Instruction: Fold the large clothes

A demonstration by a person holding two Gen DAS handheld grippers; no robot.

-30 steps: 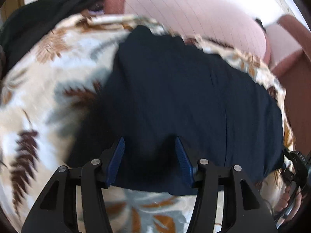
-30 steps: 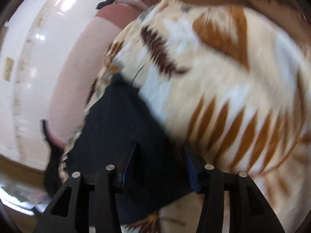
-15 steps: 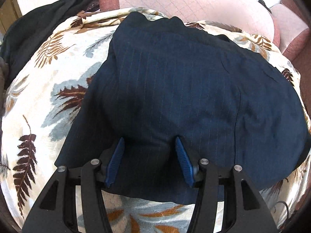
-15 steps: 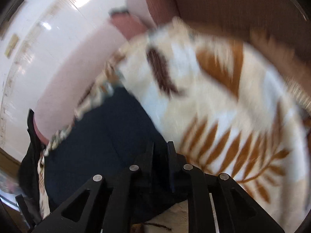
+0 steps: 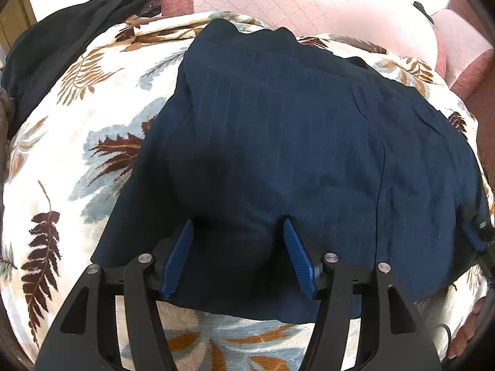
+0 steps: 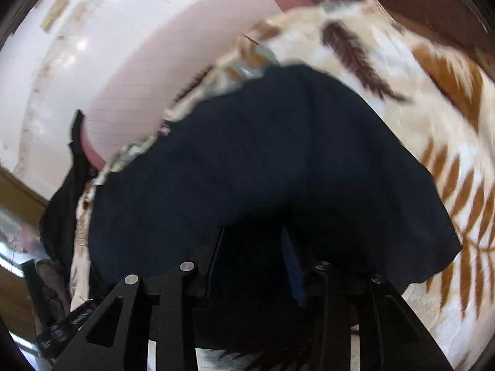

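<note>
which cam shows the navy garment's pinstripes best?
Left wrist. The navy garment is sharp there, with stripes, a seam and its edges visible on the leaf-print blanket. The right wrist view shows it only as a blurred, dark shape, with no stripes readable.

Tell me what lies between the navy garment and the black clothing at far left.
Left wrist view: only bare leaf-print blanket separates the navy garment from the black clothing.

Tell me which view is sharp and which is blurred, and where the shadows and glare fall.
Left wrist view: sharp, pinstripes readable on the navy garment; dark shadow ahead of the left gripper; pink cushion washed out. Right wrist view: motion-blurred, leaf-print blanket smeared, right gripper in deep shadow.
</note>
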